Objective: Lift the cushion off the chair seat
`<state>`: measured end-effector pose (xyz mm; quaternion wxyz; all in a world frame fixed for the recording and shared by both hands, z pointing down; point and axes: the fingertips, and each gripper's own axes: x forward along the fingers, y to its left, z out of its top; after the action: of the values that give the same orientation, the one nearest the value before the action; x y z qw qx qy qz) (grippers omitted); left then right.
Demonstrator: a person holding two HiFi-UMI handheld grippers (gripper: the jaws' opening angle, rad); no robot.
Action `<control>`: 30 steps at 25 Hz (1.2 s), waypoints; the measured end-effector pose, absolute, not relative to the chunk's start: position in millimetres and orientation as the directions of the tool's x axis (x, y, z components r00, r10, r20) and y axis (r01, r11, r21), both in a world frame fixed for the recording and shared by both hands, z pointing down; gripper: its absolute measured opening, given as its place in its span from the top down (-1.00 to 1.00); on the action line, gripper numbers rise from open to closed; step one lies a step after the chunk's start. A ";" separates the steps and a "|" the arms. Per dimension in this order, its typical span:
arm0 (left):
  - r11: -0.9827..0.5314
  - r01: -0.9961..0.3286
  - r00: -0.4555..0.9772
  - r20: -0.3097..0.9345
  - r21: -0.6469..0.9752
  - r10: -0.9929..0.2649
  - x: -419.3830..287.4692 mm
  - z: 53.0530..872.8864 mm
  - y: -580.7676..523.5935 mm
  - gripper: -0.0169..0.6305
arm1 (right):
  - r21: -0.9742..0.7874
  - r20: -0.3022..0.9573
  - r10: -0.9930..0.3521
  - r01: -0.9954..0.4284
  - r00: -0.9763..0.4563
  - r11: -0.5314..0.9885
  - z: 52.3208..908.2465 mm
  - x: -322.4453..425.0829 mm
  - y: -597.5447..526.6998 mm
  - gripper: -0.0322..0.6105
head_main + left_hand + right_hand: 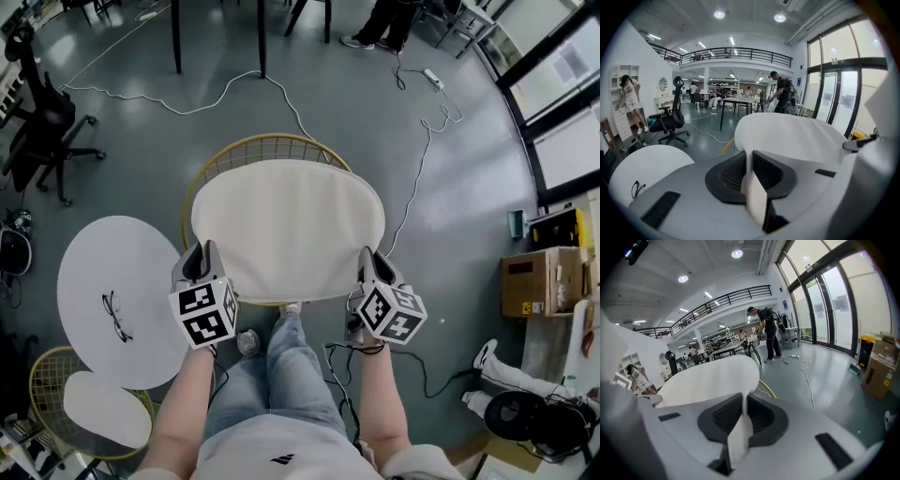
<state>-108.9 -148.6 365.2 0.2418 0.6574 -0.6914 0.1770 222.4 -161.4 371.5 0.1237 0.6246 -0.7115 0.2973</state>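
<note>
both left gripper and right gripper fingers clench the cream cushion over a wire chair on grey floor.

Surroundings on the grey floor

A round white table stands at the left with a pair of eyeglasses lying on it. Below it is a second wire chair with its own pale pad. A black office chair stands at far left. A white cable snakes across the floor, a power strip lies at upper right, and a cardboard box sits at the right.
</note>
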 end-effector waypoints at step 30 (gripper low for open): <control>-0.042 -0.996 0.061 0.289 0.074 -0.955 -126.9 213.5 -123.4 0.78 | -0.240 0.287 -0.946 -0.967 -0.152 0.082 222.8 205.7 -112.0 0.76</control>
<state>-126.9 -123.4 213.5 0.1278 0.7172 -0.6803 0.0805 205.7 -112.0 222.8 0.0284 0.6507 -0.7350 0.1884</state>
